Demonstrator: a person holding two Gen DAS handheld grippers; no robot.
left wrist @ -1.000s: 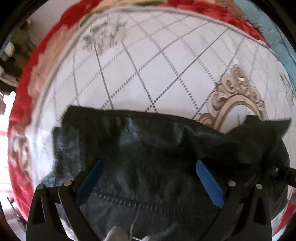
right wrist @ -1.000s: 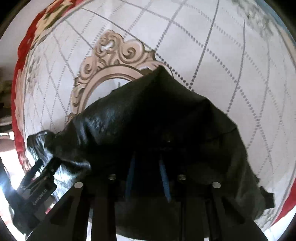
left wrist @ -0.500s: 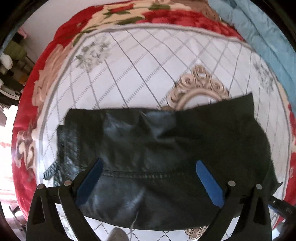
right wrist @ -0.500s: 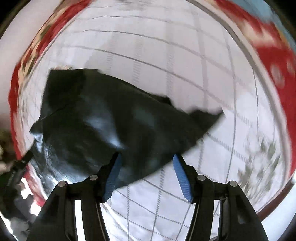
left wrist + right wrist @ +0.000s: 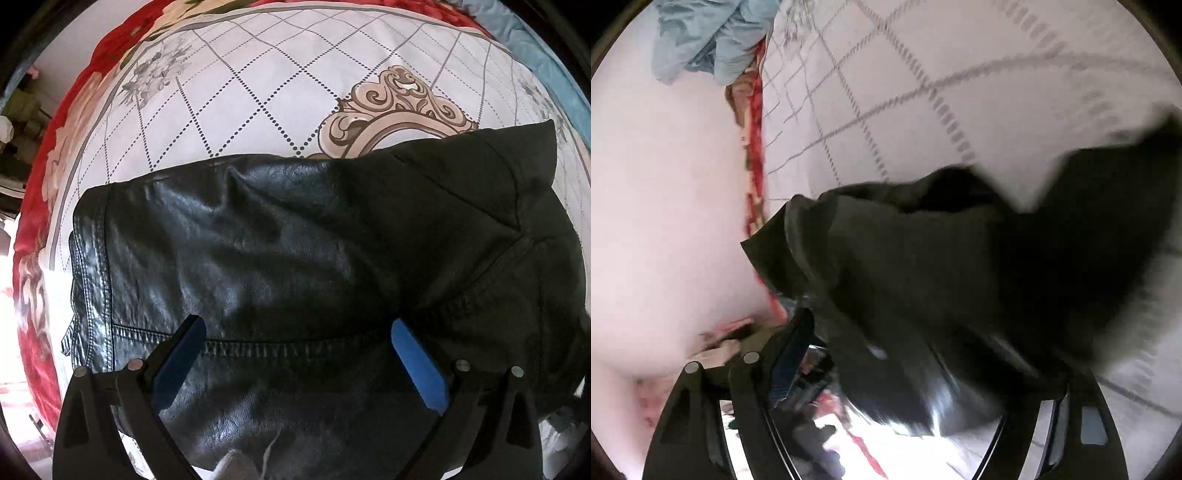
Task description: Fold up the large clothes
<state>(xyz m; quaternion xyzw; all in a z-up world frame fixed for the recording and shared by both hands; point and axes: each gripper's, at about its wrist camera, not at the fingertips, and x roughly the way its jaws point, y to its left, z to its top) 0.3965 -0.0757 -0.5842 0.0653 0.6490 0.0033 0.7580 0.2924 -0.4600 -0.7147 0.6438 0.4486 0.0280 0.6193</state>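
Between the blue-padded fingers (image 5: pixel 419 363) of the left gripper (image 5: pixel 297 356), spread wide and holding nothing, a black leather jacket (image 5: pixel 295 258) lies flat on a white quilt (image 5: pixel 258 92) printed with a dotted diamond grid and a beige scroll medallion (image 5: pixel 395 107). Red floral fabric (image 5: pixel 37 236) borders the quilt. From the right wrist camera, the right gripper (image 5: pixel 908 365) also stands wide apart, a blurred fold of the jacket (image 5: pixel 960 277) across its gap; whether any finger touches it cannot be told. Light blue cloth (image 5: pixel 709 33) lies beyond.
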